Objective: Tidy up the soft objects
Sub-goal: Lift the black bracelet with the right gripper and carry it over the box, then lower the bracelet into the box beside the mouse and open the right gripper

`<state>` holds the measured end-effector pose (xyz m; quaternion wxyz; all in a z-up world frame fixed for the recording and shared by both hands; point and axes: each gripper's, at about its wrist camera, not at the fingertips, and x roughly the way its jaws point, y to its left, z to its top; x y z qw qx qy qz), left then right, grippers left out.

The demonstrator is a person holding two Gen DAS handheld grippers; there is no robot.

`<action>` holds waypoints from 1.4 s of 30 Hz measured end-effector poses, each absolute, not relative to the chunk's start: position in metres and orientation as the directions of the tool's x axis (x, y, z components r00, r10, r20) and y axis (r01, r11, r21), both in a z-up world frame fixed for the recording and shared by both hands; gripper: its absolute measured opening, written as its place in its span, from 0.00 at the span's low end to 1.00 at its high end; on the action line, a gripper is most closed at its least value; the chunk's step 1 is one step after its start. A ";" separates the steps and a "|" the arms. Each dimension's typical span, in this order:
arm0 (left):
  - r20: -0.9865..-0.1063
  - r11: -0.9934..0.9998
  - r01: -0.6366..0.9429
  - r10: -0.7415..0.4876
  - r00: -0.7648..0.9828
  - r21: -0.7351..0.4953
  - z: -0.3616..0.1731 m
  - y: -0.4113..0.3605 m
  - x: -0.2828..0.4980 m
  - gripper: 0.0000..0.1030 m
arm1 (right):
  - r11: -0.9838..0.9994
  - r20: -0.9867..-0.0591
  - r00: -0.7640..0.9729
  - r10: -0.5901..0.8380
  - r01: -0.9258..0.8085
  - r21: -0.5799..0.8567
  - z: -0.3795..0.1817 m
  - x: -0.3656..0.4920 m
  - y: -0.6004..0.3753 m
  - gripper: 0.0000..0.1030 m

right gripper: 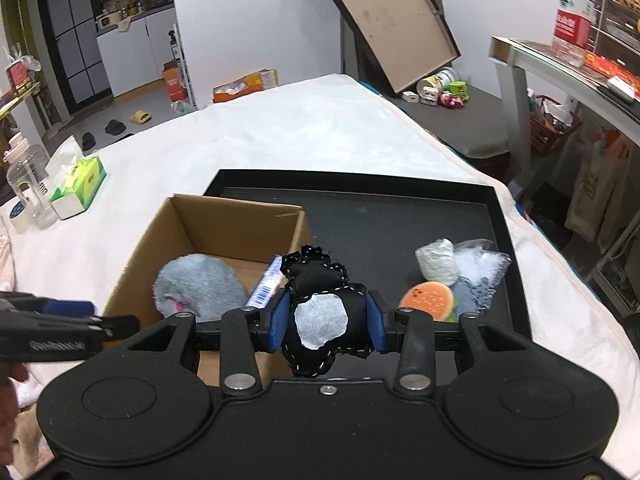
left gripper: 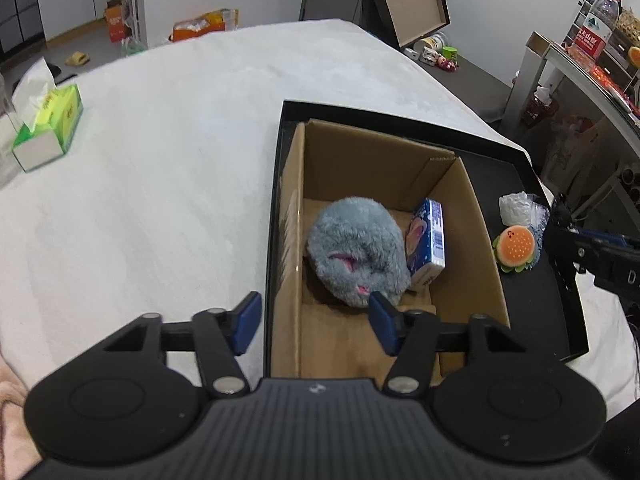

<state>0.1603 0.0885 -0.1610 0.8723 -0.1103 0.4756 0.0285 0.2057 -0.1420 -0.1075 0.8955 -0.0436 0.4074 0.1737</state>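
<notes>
Inside the cardboard box (left gripper: 360, 168) lie a grey plush toy (left gripper: 356, 248) and a tissue pack (left gripper: 430, 240). Above its near left wall the left gripper (left gripper: 314, 322) hangs unclenched, holding nothing. Just right of the box, the right gripper (right gripper: 328, 320) clamps a black stuffed toy (right gripper: 320, 304).

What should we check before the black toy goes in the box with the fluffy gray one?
1. Right gripper shut on black felt toy: ok.
2. Cardboard box open on top: ok.
3. Free space in the box beside the gray plush and blue packet: ok.
4. Left gripper out of the way: not ok, it hangs open over the box.
5. Toy already above the box: cannot tell.
</notes>
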 end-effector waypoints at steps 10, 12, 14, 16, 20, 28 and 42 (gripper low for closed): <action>-0.850 0.962 -0.170 -0.099 0.518 -0.216 -0.183 0.099 0.156 0.25 | 0.919 -0.754 0.585 0.300 -0.388 0.065 -0.107 0.199 -0.107 0.39; -0.850 0.959 -0.176 -0.101 0.517 -0.221 -0.186 0.102 0.155 0.22 | 0.915 -0.757 0.576 0.309 -0.397 0.072 -0.108 0.198 -0.099 0.39; -0.851 0.958 -0.180 -0.101 0.515 -0.223 -0.188 0.104 0.155 0.19 | 0.911 -0.760 0.565 0.320 -0.403 0.083 -0.110 0.196 -0.093 0.39; -0.852 0.957 -0.185 -0.101 0.514 -0.225 -0.191 0.106 0.155 0.17 | 0.908 -0.765 0.553 0.330 -0.408 0.096 -0.112 0.196 -0.086 0.39; -0.851 0.949 -0.197 -0.112 0.513 -0.244 -0.193 0.112 0.154 0.15 | 0.904 -0.774 0.528 0.350 -0.407 0.131 -0.115 0.196 -0.076 0.39; -0.845 0.944 -0.196 -0.129 0.519 -0.265 -0.195 0.117 0.152 0.16 | 0.896 -0.791 0.469 0.392 -0.388 0.215 -0.128 0.199 -0.062 0.39; -0.842 0.942 -0.195 -0.138 0.521 -0.275 -0.195 0.119 0.152 0.16 | 0.893 -0.818 0.366 0.444 -0.251 0.373 -0.160 0.210 -0.053 0.47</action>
